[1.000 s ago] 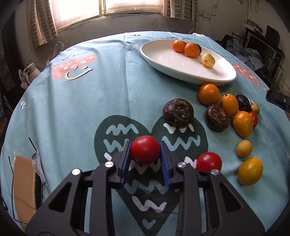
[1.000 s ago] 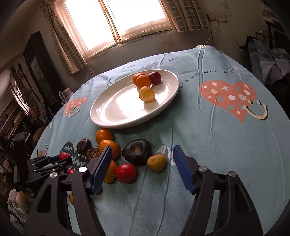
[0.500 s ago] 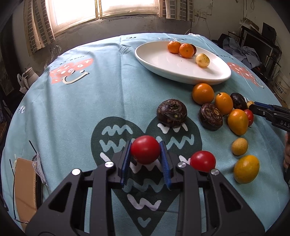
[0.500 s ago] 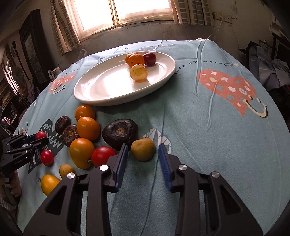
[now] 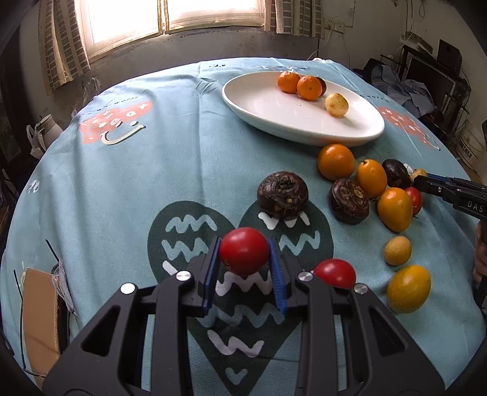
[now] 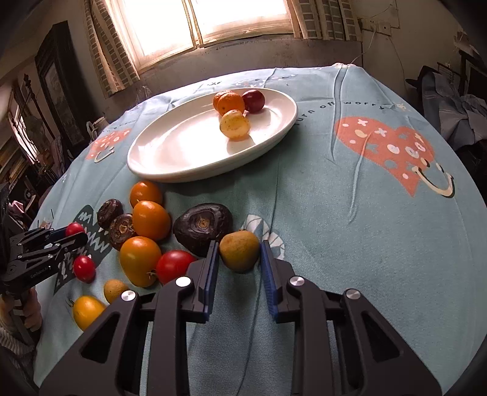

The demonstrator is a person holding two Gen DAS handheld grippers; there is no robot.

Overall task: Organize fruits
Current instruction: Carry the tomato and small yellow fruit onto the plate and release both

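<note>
Two hand-held grippers show: the left hand-held gripper [image 5: 245, 259] is clamped on a red tomato [image 5: 244, 255] at lower centre, while the right hand-held gripper [image 6: 239, 259] brackets a brownish fruit [image 6: 239, 250] on the counter [image 6: 350, 243], its pads closed against it; white plate [image 6: 188, 173] above.

Daylight from the blown-out window [image 6: 210, 18] glares on the white plate [image 6: 170, 152]; fisheye edges bend and darken.

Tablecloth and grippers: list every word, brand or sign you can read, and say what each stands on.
"urn off worry": tablecloth, printed beside the white plate; its first letters are hidden.
"DAS": side of the right gripper, cut off at the frame edge.
White lettering on the left gripper: too small to read.
</note>
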